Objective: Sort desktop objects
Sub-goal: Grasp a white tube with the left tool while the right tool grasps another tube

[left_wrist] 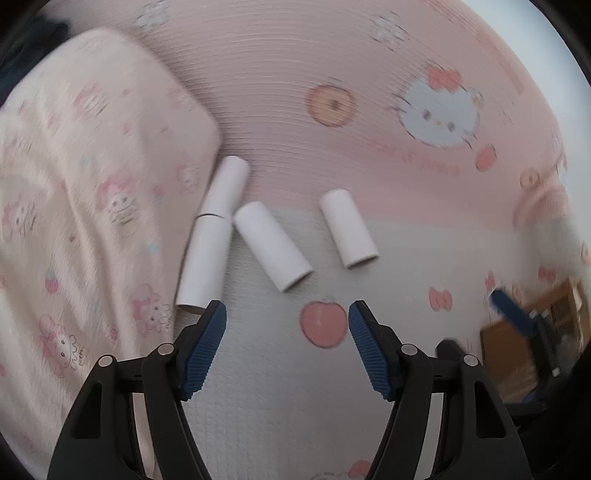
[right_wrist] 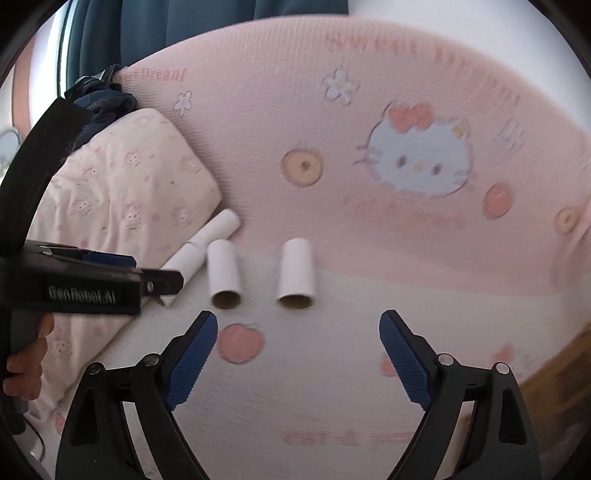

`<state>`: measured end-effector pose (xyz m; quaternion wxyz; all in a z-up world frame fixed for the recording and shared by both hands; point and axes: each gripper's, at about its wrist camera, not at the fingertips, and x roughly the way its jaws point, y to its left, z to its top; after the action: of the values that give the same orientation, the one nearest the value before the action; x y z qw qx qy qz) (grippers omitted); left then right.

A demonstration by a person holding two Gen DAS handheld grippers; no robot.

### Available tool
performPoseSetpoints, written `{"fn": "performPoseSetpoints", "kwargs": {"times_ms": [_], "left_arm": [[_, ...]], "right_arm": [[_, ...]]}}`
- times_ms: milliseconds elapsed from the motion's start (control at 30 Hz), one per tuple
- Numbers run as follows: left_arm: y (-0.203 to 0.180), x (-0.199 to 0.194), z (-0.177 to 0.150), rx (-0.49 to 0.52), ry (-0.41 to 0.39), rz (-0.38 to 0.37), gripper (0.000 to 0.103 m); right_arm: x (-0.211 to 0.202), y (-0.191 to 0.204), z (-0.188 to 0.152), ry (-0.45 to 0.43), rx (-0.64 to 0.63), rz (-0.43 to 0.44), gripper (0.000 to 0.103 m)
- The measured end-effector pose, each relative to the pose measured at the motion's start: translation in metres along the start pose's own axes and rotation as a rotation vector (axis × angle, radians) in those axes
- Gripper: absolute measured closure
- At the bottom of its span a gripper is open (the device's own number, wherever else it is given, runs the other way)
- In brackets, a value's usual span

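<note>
Just ahead of spread left fingers (left_wrist: 224, 325) & right fingers (right_wrist: 207, 332): paper tubes (left_wrist: 271, 250), untouched.

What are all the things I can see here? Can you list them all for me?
cardboard tubes: four, white, lying on the bedsheet; two end to end against the pillow, one just right of them, one apart further right.
pillow: one, pale pink with cartoon prints, left of the tubes.
bedsheet: one, pink and white with a cat face, apples and donuts, under everything.
dark clothing: one bundle, navy, behind the pillow.
curtain: teal, at the back.
wooden floor: brown, far right edge.
left tool: black with blue pads, open, empty, near the tubes.
right tool: black with blue pads, open, empty.
</note>
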<state>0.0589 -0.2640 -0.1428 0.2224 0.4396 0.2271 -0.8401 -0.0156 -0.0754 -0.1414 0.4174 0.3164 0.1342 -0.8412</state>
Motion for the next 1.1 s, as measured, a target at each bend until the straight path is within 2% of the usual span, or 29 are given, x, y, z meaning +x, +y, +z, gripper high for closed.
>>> {"fn": "performPoseSetpoints", "kwargs": {"times_ms": [133,233,367,433,500,600,667,733,800,933,1000,1100], "left_arm": [[0.016,0.008,0.000,-0.013,-0.010,0.019,0.031],[0.023,0.016,0.000,0.014,-0.026,0.050,0.032],[0.030,0.031,0.006,0.029,0.001,0.082,0.038],[0.038,0.036,0.010,0.010,0.016,0.069,0.039],[0.044,0.042,0.013,-0.020,0.032,0.043,0.040],[0.053,0.056,0.016,-0.048,0.071,0.022,0.048],[0.057,0.059,0.019,-0.056,0.062,0.042,0.051],[0.063,0.062,0.022,-0.077,0.068,0.034,0.056],[0.070,0.068,0.023,-0.119,0.097,0.017,0.056],[0.079,0.073,0.023,-0.171,0.114,-0.002,0.056],[0.079,0.073,0.022,-0.181,0.109,-0.008,0.061],[0.079,0.075,0.020,-0.191,0.110,-0.007,0.063]], "right_arm": [[0.015,0.008,0.000,-0.019,0.025,0.056,0.014],[0.028,0.022,0.003,-0.059,-0.030,0.075,0.014],[0.047,0.035,0.007,-0.049,-0.087,0.058,0.014],[0.056,0.039,0.006,-0.059,-0.108,0.082,0.014],[0.070,0.046,0.007,-0.018,-0.127,0.089,0.014],[0.085,0.052,0.008,0.001,-0.150,0.118,0.014],[0.096,0.053,0.009,0.024,-0.160,0.119,0.014],[0.105,0.053,0.012,0.042,-0.149,0.125,0.015],[0.113,0.050,0.016,0.053,-0.118,0.149,0.015],[0.136,0.045,0.021,0.108,-0.055,0.177,0.023],[0.144,0.045,0.022,0.121,-0.047,0.178,0.027],[0.151,0.048,0.023,0.136,-0.040,0.198,0.039]]}}
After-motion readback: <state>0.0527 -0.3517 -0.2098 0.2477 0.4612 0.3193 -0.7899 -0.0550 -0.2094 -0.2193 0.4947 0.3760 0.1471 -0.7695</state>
